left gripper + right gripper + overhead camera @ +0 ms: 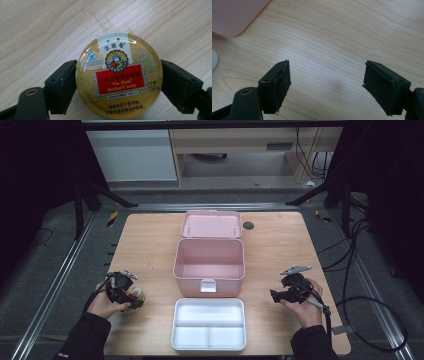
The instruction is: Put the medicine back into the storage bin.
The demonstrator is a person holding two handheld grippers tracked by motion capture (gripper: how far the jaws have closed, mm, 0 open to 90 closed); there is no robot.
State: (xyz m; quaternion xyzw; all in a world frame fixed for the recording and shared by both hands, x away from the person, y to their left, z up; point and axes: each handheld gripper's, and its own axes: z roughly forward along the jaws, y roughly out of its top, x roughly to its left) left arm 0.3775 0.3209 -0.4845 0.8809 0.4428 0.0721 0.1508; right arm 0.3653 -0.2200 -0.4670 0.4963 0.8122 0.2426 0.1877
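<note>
Currently the left gripper (119, 82) brackets a round Nin Jiom herbal candy tin (119, 77) lying on the wooden table (37, 30); its jaws are at the rim, though contact is unclear. Right gripper (327, 82) gapes empty. The smooth tin may slip sideways if squeezed off-centre.

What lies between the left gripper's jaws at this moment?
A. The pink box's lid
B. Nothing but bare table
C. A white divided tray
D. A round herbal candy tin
D: the left gripper view shows the round gold herbal candy tin lying on the wooden table, flanked on both sides by the left gripper and its black jaws.
</note>
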